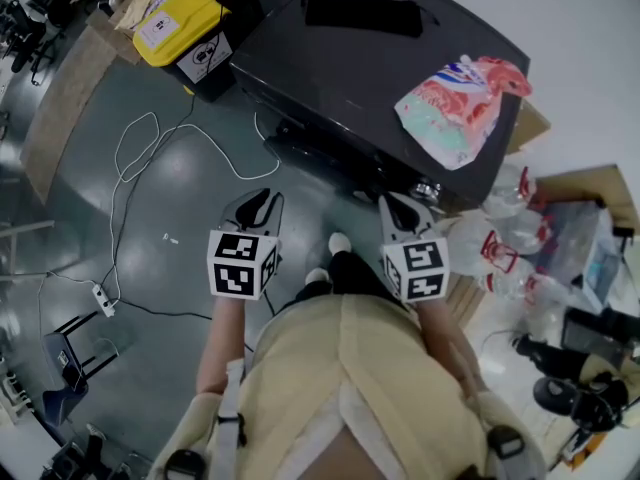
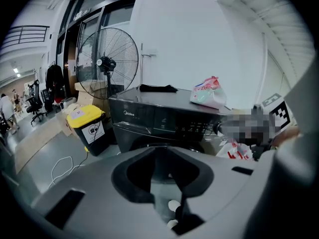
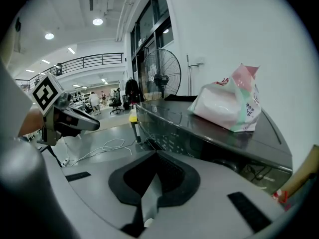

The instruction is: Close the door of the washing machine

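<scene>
The black front-loading washing machine (image 1: 350,58) stands just ahead of me; its control panel (image 2: 169,121) shows in the left gripper view. A dark piece (image 1: 300,146) juts from its front near the floor, and I cannot tell whether that is the door. The gripper bodies hide the door opening in both gripper views. My left gripper (image 1: 258,208) hovers over the floor left of the machine's front, jaws slightly apart and empty. My right gripper (image 1: 403,213) hangs near the machine's front right corner (image 3: 209,133), with a narrow gap between its jaws and nothing in it.
A pink and teal bag (image 1: 455,108) and a black cloth (image 1: 362,15) lie on the machine's top. A yellow-lidded bin (image 1: 180,23) stands to its left, with a fan (image 2: 107,63) behind. White cable (image 1: 150,158) loops across the floor. Plastic bottles (image 1: 510,238) crowd the right.
</scene>
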`<state>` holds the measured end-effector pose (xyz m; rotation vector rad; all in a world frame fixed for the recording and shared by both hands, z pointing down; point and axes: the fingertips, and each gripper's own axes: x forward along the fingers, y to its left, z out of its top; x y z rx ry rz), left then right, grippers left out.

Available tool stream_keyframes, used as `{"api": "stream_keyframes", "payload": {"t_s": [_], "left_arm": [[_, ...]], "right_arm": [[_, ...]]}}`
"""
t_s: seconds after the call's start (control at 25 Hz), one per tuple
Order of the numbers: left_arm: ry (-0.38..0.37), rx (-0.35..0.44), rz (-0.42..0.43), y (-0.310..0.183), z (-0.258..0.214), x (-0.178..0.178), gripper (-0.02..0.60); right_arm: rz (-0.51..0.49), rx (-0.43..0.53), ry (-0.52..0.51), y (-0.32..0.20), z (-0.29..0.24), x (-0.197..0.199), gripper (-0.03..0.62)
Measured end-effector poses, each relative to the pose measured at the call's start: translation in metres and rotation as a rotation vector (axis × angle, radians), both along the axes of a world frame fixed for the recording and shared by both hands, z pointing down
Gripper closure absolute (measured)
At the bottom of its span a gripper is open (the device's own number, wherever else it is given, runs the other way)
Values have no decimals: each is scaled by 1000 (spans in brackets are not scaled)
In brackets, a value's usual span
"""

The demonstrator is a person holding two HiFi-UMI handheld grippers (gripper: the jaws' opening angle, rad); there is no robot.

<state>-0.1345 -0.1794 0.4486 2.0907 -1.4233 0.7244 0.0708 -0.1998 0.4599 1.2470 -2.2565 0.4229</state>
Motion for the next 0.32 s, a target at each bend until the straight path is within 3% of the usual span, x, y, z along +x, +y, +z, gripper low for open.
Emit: {"api": "stream_keyframes", "payload": {"t_s": [0.32], "left_arm": [[30,-7,12,-3,3,5,520]], "right_arm": [[5,5,-7,-6,-2,1,589]]}}
